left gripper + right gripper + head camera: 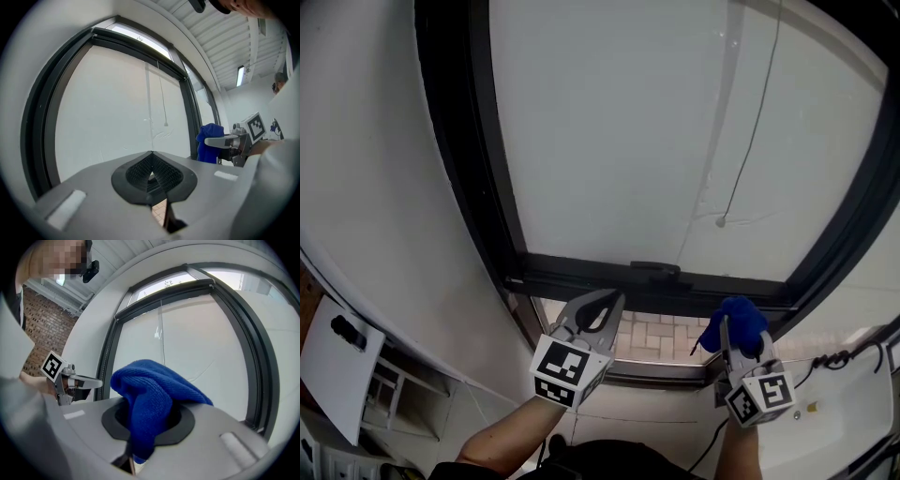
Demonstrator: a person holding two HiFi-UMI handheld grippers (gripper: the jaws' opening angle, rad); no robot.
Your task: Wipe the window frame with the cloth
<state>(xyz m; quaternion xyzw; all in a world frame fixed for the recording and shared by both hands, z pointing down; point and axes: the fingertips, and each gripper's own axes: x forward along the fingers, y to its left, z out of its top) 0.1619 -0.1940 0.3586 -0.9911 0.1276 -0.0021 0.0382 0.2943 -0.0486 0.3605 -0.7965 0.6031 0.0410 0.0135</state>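
A dark window frame point(484, 141) surrounds a white blind; its lower rail point(581, 277) runs just above both grippers. My right gripper point(728, 326) is shut on a bunched blue cloth point(735, 323), held a little below the rail's right end. In the right gripper view the cloth point(152, 390) drapes over and hides the jaws of the right gripper point(149, 420). My left gripper point(607, 300) is shut with nothing in it, its tips just under the rail. In the left gripper view the left gripper point(151, 157) points at the blind, with the cloth point(209, 140) at the right.
A thin blind cord ends in a small pull point(721, 222) over the pane. A low handle point(654, 269) sits on the lower rail. Brick paving point(661, 339) shows through the glass below. A white panel point(337, 366) lies lower left, a cable point(834, 359) lower right.
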